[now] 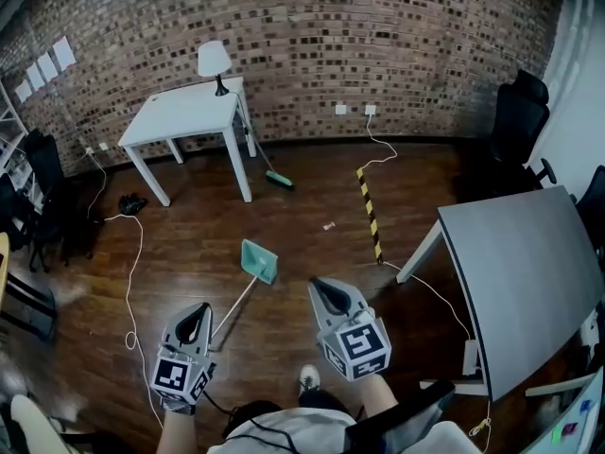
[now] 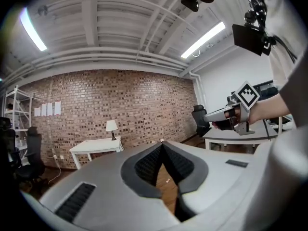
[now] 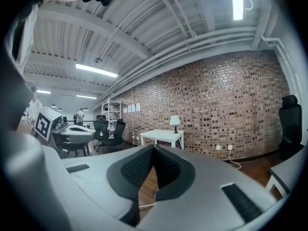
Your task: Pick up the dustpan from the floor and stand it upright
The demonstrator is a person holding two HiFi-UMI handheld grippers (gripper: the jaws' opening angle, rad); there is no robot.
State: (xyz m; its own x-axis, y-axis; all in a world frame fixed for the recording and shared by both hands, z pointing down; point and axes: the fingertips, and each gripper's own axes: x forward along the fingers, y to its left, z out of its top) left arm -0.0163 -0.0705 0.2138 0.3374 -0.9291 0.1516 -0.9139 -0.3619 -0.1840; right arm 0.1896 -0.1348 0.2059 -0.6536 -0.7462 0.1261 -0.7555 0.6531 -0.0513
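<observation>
Surrounding the dustpan (image 1: pixel 258 260) — white table (image 1: pixel 184 112), broom (image 1: pixel 277 179), striped tape (image 1: pixel 370 214), grey desk (image 1: pixel 529 282).

Dustpan (image 1: pixel 257 259) lies on floor (image 1: pixel 312 192), lamp (image 1: pixel 214 61) on table (image 1: pixel 180 113).

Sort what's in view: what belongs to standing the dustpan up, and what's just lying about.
Job: teal dustpan, lying down; left gripper and right gripper, both shut and empty.
Lying about: broom by the white table, lamp, black-and-yellow floor strip, grey table, office chair.
</observation>
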